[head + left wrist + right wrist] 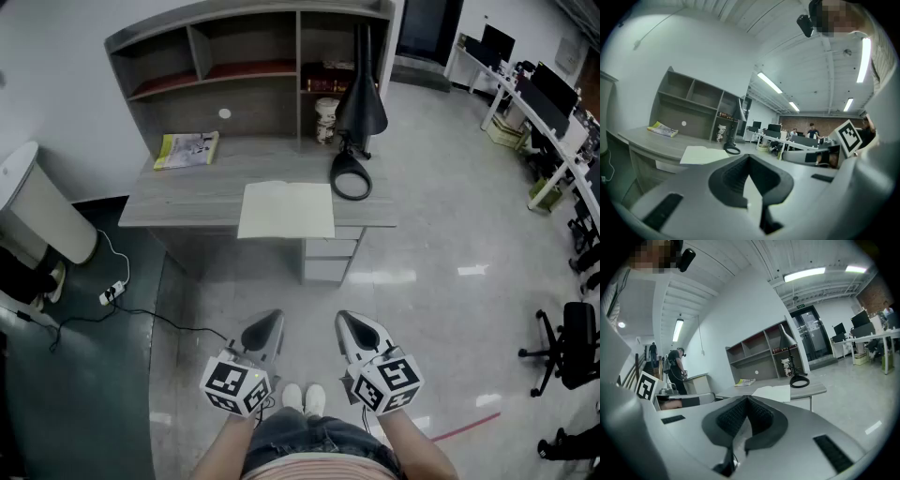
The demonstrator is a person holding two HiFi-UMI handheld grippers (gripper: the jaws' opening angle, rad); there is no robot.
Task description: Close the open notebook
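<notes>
The open notebook (286, 209) lies flat, pale pages up, at the front edge of a grey desk (183, 199). It also shows in the left gripper view as the notebook (700, 153) and in the right gripper view as the notebook (776, 392), far ahead of both tools. My left gripper (271, 322) and right gripper (346, 321) are held side by side low over the floor, well short of the desk. In their own views the left gripper (749, 158) and right gripper (747, 399) each have jaws meeting at the tip with nothing between them.
On the desk stand a black lamp (359, 105) with a ring base (352, 178), a yellow booklet (187, 150) and a jar (326, 119), under a shelf hutch. Drawers (327, 260) sit below. A white bin (36, 206) and a floor cable (113, 292) lie left; office chairs (572, 349) stand right.
</notes>
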